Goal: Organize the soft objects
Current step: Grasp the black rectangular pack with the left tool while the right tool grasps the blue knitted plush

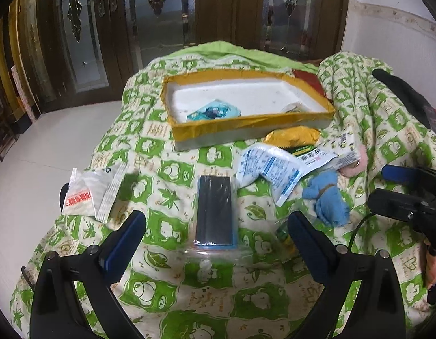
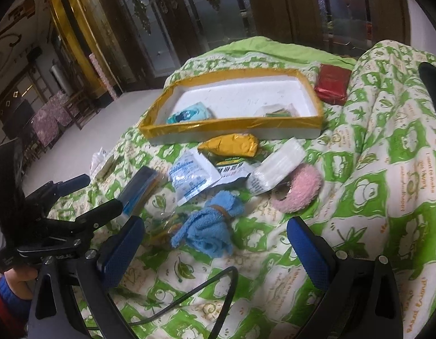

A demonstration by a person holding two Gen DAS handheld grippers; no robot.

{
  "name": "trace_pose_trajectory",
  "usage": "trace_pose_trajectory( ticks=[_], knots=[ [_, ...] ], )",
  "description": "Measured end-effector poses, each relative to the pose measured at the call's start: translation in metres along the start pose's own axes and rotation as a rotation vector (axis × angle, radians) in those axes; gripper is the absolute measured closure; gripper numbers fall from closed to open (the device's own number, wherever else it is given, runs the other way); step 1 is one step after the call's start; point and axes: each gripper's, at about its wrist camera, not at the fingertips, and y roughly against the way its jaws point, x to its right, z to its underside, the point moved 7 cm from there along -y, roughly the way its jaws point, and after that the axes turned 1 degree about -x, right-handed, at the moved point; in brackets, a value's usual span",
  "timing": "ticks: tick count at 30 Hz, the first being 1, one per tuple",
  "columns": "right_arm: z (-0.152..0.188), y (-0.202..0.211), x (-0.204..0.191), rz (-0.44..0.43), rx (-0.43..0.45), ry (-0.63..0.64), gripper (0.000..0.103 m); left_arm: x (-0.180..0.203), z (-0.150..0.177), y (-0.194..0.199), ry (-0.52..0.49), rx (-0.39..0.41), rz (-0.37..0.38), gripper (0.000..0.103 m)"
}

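Fingers of the left gripper (image 1: 216, 226) stand apart around a dark flat pack (image 1: 214, 212), its long axis running away toward the white tray (image 1: 246, 125). The right gripper (image 2: 215, 234) gapes too, empty, over one blue cloth (image 2: 209, 226) lying on the green quilt (image 2: 387, 141). Two packets sit in the tray; the right one is perhaps clear wrap, hard to read.
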Motion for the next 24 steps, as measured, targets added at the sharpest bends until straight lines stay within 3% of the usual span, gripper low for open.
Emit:
trace_pose_trajectory(
  ticks=[6, 9, 15, 24],
  knots=[
    [0.001, -0.005, 0.000, -0.008, -0.020, 0.003, 0.005, -0.003, 0.002, -0.004, 0.011, -0.021, -0.002, 0.003],
    [0.001, -0.015, 0.003, -0.033, -0.061, -0.029, 0.020, -0.005, 0.003, -0.008, 0.025, -0.036, -0.004, 0.003],
    [0.003, -0.023, -0.002, -0.034, -0.086, -0.023, 0.021, -0.007, 0.003, -0.016, 0.044, -0.065, 0.003, 0.003],
    [0.007, -0.036, -0.010, -0.030, -0.124, 0.006, 0.032, -0.002, 0.006, -0.030, 0.026, -0.107, -0.012, 0.003]
  ],
)
